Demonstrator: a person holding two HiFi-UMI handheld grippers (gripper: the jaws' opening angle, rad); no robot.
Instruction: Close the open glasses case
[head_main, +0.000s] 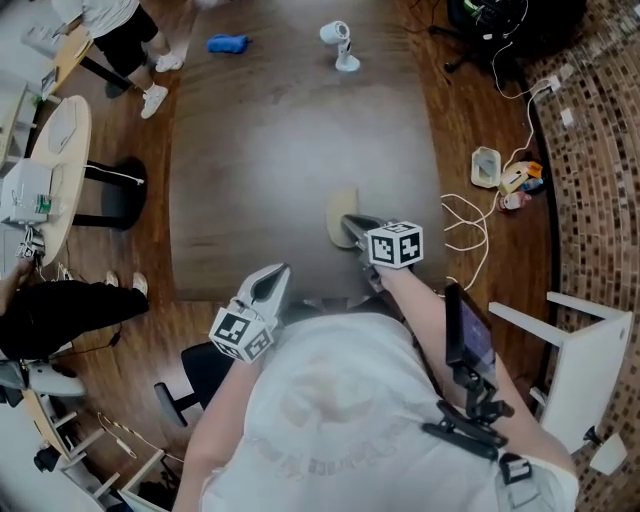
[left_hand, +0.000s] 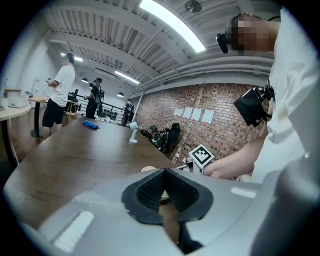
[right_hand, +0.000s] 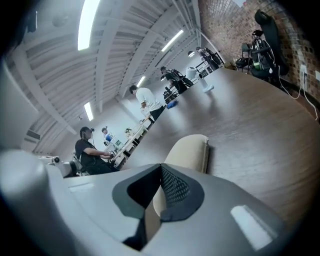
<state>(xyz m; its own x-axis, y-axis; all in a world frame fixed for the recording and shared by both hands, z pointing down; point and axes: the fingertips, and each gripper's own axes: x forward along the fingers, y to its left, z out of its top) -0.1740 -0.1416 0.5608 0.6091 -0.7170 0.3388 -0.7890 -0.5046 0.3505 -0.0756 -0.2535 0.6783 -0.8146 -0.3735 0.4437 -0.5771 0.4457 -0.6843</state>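
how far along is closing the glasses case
Done: the lid of the glasses case looks down, full snap unconfirmed. In hand: right gripper, jaws shut, tips at the case. Left: check the latch, withdraw; left gripper is empty, jaws shut.

Bright, even light falls from long ceiling strips (left_hand: 170, 22), which burn out to white in both gripper views. The dark wooden table (head_main: 300, 130) wears a broad pale sheen in the head view. The glasses case (right_hand: 192, 150) casts a thin soft shadow beside it. All views bend hard at the edges, and the gripper views darken at their corners. Their nearest foreground seems slightly out of focus.
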